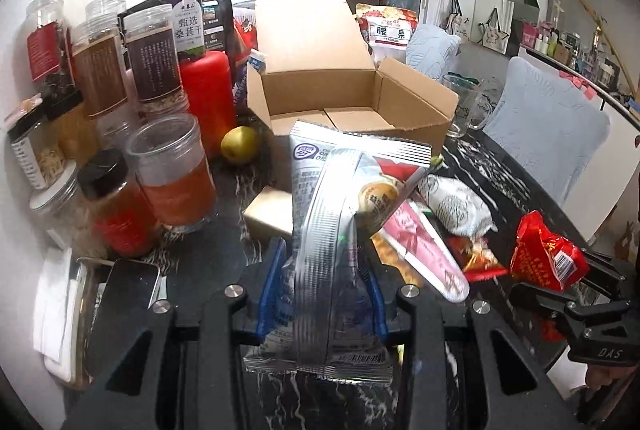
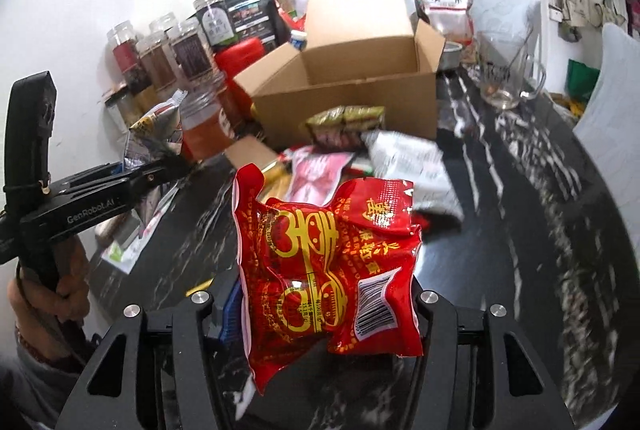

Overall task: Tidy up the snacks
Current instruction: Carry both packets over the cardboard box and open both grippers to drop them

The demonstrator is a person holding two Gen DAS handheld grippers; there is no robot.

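**Both jaws loaded, box open behind the pile**

We've got a snack in each hand. Our left gripper [image 1: 320, 294] has its jaws clamped on a silver foil packet [image 1: 332, 230], blue pads pressing both sides of the lower half; the pkt stands upright and is off the table. From the right wrist cam the same silver packet [image 2: 154, 133] shows at the tip of the left gripper [image 2: 172, 165], w/ a hand [image 2: 44, 294] around its grip lower left.

Our right gripper [image 2: 320, 310] holds a red packet [image 2: 328, 266] w/ gold print and a barcode, jaws closed on its lower part, also lifted clear of the table. In the left cam that red packet [image 1: 546, 256] sits at far right, pinched at the right gripper [image 1: 576, 282].

The cardboard box [image 1: 352, 89] stands open at the back of the dark marbled table [image 1: 500, 165], lid flap up, inside looks bare from the left cam. Between us and the box [image 2: 344, 81] lies the loose pile: a pink packet [image 1: 424, 250], a white patterned pouch [image 1: 456, 205], a small olive-and-maroon pack [image 2: 346, 125] touching the box front.

Left of the box: a cluster of clear jars [image 1: 152, 57], a red bottle [image 1: 208, 97], a yellow-green fruit [image 1: 239, 145] near the box corner, a gold-ish block [image 1: 268, 216] just behind the silver pkt. A glass mug [image 2: 508, 77] is right of the box, well apart from the pile. A red-and-white bag [image 1: 388, 29] stands behind the box.
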